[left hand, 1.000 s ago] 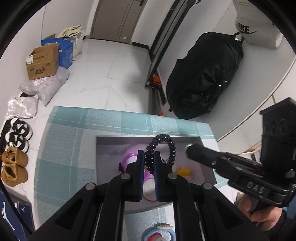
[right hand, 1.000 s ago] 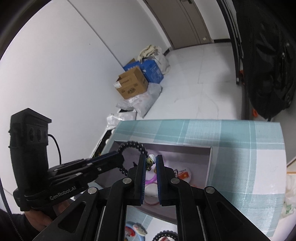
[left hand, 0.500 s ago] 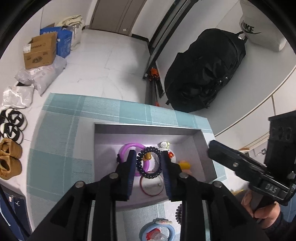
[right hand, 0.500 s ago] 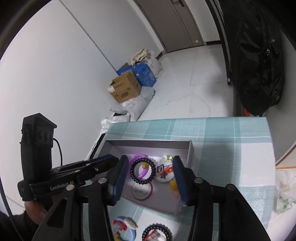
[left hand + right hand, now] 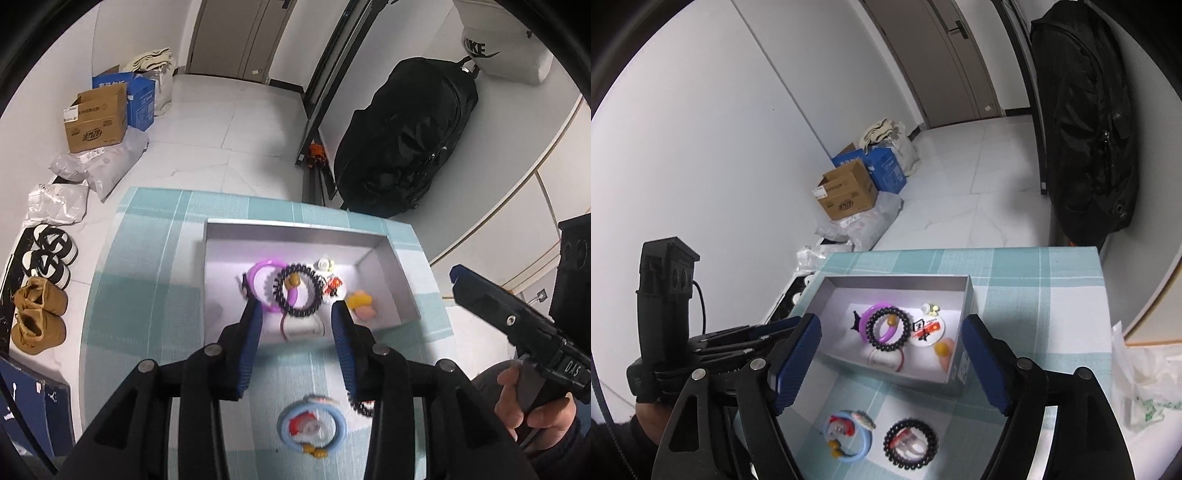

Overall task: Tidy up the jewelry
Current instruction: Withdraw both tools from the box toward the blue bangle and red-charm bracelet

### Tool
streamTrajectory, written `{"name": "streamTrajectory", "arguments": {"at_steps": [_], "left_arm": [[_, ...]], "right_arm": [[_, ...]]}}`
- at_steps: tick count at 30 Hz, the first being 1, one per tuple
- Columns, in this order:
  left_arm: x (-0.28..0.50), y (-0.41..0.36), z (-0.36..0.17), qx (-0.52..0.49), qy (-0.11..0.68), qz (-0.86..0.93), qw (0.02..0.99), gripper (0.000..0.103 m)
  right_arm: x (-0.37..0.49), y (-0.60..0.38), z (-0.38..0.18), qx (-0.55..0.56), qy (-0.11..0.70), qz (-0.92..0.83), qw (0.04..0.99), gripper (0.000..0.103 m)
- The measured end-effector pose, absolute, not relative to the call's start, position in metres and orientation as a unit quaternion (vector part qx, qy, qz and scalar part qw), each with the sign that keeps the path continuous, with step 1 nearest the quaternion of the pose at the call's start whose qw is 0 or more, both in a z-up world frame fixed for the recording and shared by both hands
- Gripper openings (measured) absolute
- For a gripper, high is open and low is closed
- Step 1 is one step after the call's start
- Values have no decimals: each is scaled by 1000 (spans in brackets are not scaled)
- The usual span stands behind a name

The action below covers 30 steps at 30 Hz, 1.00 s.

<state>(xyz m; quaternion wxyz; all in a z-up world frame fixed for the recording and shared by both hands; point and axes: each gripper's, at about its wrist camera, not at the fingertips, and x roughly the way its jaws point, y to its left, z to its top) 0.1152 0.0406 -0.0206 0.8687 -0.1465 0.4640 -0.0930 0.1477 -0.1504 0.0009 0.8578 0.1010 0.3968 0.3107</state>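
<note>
Two tools, both spread wide and holding nothing: the left tool (image 5: 297, 319) hangs above the near edge of a grey box (image 5: 295, 230), the right tool (image 5: 892, 334) above the same box (image 5: 897, 282) from the other side, its grip marked "DAS" where it appears in the left view. The box sits on a teal-and-white checked surface (image 5: 147, 266) and contains a black beaded bracelet (image 5: 297, 290) lying across a purple bangle (image 5: 260, 275), a thin red ring (image 5: 886, 356), a round white badge (image 5: 925, 328) with red print too small to read, a small white-and-yellow charm (image 5: 931, 307) and an orange piece (image 5: 360, 301). On the cloth near the box: a blue ring toy (image 5: 847, 435) and a second black beaded bracelet (image 5: 910, 445). Far floor: a cardboard carton (image 5: 98, 123) with unreadable printing, a blue carton (image 5: 138, 96), and a black bag (image 5: 406, 140). A white Nike-branded bag (image 5: 498, 40) lies at far right.
</note>
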Motion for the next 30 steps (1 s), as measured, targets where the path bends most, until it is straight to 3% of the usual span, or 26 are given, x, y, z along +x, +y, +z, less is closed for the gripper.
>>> {"name": "streamTrajectory", "arguments": {"at_steps": [23,26,28,30], "left_arm": [[63,22,-40,-124,483,-40,866,36],[58,18,-45,-118,489,-44,863,40],[55,17,-47,-117,489,-47,863,52],[53,14,-49,-112,486,-50,866,52]], "right_arm": [[91,-165,-19,62,402,306,861,85],[87,-166,-24,60,402,304,862,87],[85,-166,-28,57,403,300,863,89],[85,-167,-32,55,408,294,862,90]]}}
